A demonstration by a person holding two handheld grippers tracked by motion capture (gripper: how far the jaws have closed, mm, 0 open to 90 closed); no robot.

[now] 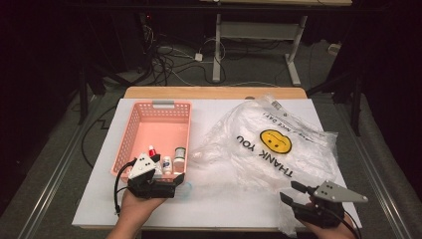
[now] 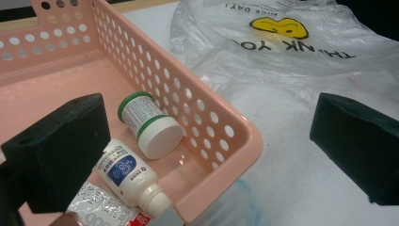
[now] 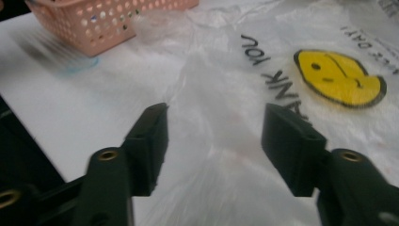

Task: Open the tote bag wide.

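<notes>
R gripper (image 3: 214, 141), jaws apart and empty: regrip clear smiley plastic bag (image 1: 278, 144) hem at 5 o'clock, avoid pink perforated basket (image 1: 130, 130).

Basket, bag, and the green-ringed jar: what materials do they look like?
Basket: looks like rigid moulded plastic, matte pink, with regular punched holes in its walls.
Bag: thin translucent plastic film, glossy; it wrinkles, and the white table shows through it.
Jar: probably plastic, with a smooth white cap, green rings and what looks like a paper label; the look leaves it open.
</notes>
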